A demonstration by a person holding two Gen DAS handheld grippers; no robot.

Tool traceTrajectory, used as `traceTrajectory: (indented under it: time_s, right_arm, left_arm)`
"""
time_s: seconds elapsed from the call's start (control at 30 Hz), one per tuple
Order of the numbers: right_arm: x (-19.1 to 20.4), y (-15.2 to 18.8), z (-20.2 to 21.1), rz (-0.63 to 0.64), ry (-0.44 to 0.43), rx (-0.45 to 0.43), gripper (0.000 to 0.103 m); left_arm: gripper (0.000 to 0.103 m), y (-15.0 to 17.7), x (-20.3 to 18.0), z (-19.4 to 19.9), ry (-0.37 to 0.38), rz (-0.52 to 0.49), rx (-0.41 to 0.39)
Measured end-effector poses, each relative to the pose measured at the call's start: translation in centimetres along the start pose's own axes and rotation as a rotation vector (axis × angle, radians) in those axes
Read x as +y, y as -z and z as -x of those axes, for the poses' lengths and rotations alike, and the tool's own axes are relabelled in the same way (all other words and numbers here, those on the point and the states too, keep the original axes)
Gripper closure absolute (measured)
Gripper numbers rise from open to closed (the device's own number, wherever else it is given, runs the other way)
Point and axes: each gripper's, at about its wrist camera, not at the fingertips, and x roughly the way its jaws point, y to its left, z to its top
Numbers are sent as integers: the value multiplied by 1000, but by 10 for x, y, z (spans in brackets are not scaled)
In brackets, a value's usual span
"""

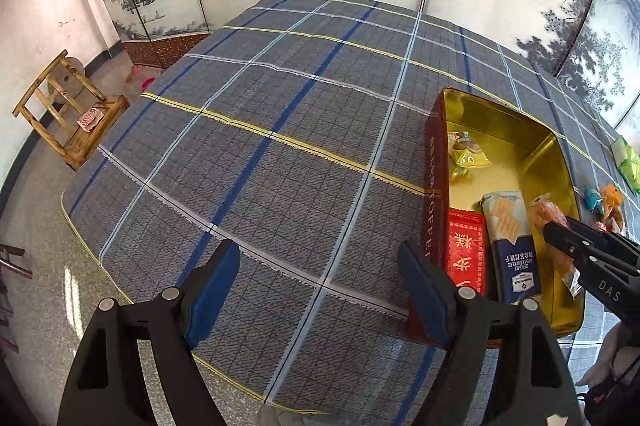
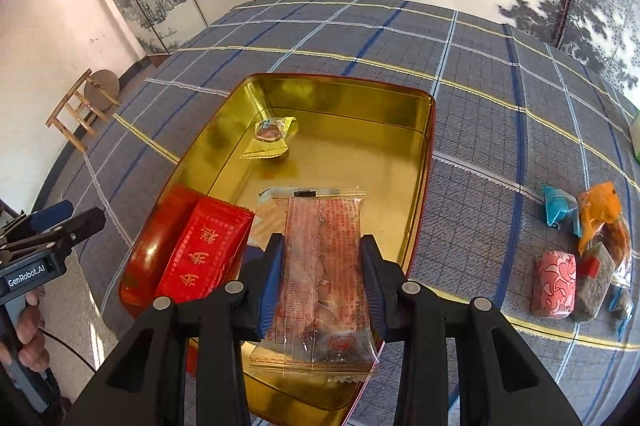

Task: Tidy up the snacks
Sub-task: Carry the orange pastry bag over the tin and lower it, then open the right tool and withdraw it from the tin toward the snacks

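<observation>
A red tin with a gold inside lies open on the plaid tablecloth. In it are a red packet and a small yellow packet. My right gripper is shut on a clear pinkish snack packet, held lengthwise above the tin's near half. In the left wrist view the tin sits to the right, with a blue cracker packet beside the red packet. My left gripper is open over bare cloth left of the tin, nothing between its fingers.
Loose snacks lie on the cloth right of the tin: a blue one, an orange one, a pink one and a grey one. A green packet is further right. A wooden stool stands on the floor left of the table.
</observation>
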Motion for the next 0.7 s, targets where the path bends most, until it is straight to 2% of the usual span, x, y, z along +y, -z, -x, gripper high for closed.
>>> traceTrajectory:
  time_s: [0.4,0.7]
  right_arm:
    - [8,5,-10,15,-11,14,64]
    - [2,7,15,-3,-42,-27,64]
  left_arm:
    - [25,4,0,1,0,0,6]
    - [25,5,-6,4,9,-13,-1]
